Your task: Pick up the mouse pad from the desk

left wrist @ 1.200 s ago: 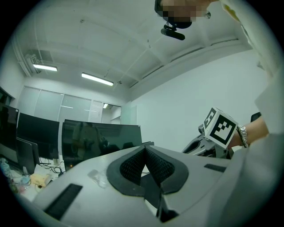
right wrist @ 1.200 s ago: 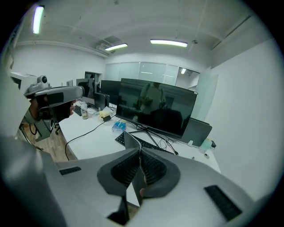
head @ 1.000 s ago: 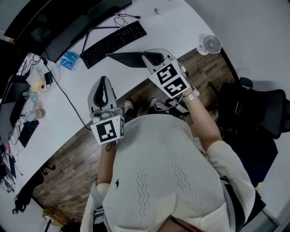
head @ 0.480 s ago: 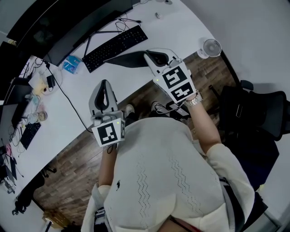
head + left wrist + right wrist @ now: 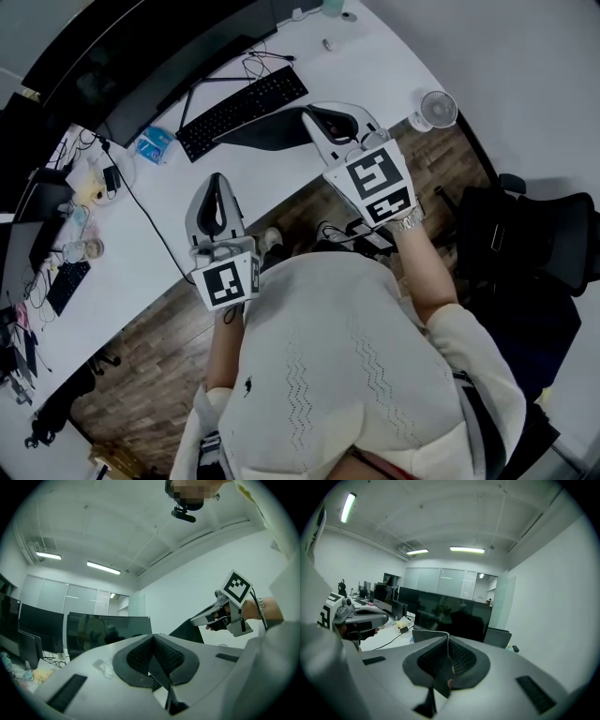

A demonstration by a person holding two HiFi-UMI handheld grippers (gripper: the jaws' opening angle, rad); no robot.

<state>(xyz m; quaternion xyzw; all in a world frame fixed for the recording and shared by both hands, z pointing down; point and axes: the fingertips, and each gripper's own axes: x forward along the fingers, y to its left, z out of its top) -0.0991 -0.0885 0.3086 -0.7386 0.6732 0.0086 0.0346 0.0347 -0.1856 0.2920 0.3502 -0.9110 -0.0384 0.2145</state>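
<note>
- The right tool has its jaws pressed together on one end of the mouse pad. In the right gripper view the pad's stitched edge runs up between the ribbed pads.
- The dark mouse pad reaches away from that tool to the person's left over the white worktop, just in front of the black keyboard. In the left gripper view it hangs from the right tool in the air; whether its far end touches the worktop cannot be told.
- The left tool is closed on nothing, its ribbed pads meeting edge to edge. It hangs over the near edge of the worktop, well apart from the pad.
- Each tool carries a cube with black-and-white square markers; these are patterns, not letters. The keyboard's key legends are too small to read.
- A blue packet lies left of the keyboard, near a black cable.
- A small white desk fan stands at the worktop's right end, and a black office chair stands on the wooden floor.
- A metal wristwatch shows at the person's right wrist.
</note>
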